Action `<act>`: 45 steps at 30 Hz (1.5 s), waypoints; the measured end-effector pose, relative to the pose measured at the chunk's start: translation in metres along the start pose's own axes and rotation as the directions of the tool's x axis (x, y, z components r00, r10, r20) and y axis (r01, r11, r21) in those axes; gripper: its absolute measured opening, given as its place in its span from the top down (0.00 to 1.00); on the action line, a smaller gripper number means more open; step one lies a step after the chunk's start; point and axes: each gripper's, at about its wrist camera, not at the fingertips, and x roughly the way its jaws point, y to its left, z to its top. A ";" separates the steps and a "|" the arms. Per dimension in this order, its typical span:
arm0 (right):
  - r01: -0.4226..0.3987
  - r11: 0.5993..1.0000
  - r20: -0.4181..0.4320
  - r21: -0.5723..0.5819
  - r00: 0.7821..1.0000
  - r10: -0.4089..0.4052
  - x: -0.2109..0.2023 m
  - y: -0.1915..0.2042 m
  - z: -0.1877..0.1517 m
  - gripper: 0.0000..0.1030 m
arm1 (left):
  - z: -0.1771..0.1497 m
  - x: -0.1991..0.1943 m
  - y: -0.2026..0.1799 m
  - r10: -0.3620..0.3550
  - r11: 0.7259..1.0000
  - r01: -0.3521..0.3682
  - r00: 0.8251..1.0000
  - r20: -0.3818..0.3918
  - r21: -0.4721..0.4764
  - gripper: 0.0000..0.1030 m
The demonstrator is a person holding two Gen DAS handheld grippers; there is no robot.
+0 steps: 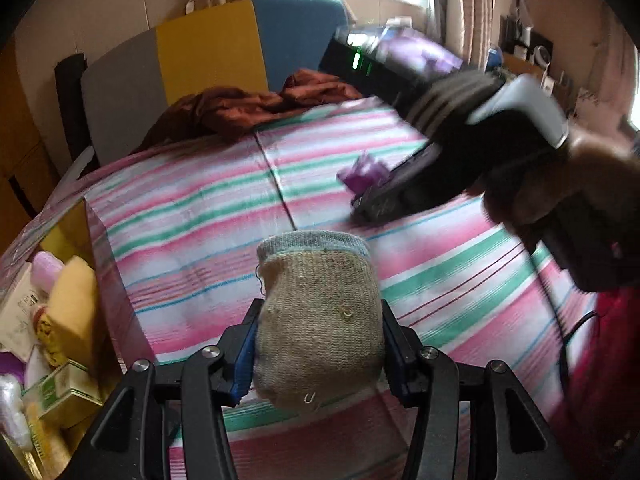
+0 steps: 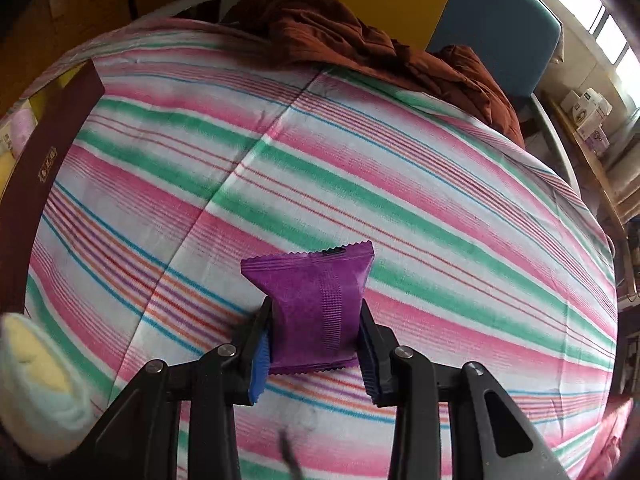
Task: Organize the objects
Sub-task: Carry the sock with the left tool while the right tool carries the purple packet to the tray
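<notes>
Both my claws tilt down over the striped bed (image 2: 400, 184). My left claw (image 1: 318, 354) clamps one tan sock (image 1: 318, 320); my right claw (image 2: 316, 344) clamps one purple packet (image 2: 316, 300), blurred at two o'clock from the left.

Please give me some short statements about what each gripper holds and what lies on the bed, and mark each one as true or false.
1. The left gripper is clamped on a tan sock. True.
2. The right gripper is empty. False: it is shut on a purple packet.
3. The bed sheet is plain white. False: it has pink, green and white stripes.
4. A rust-brown cloth lies crumpled at the far end of the bed. True.
5. The open box at the left edge of the bed is empty. False: it holds small cartons and soft items.
</notes>
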 end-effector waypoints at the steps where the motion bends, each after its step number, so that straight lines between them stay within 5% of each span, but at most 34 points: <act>1: 0.006 1.000 -0.005 0.004 1.000 -0.006 -0.002 0.000 -0.002 0.65 | 0.001 -0.005 0.000 -0.003 1.000 0.003 1.000 0.012 0.001 0.48; 9: 0.056 0.998 -0.044 0.017 0.998 -0.055 -0.005 0.012 -0.008 0.65 | 0.009 -0.039 0.012 -0.013 0.999 0.015 0.997 0.077 -0.032 0.48; 23: 0.055 0.996 -0.063 0.068 0.997 -0.051 -0.020 0.040 -0.023 0.65 | 0.003 -0.090 0.069 0.094 0.985 -0.072 0.987 0.134 -0.159 0.48; 39: 0.069 0.994 -0.063 0.084 0.996 -0.063 -0.030 0.059 -0.027 0.66 | -0.030 -0.106 0.137 0.214 0.932 -0.175 0.973 0.091 -0.318 0.48; 45: 0.012 0.993 -0.046 0.117 0.999 -0.006 -0.030 0.057 -0.021 0.66 | -0.046 -0.113 0.166 0.234 0.899 -0.187 0.970 0.072 -0.396 0.48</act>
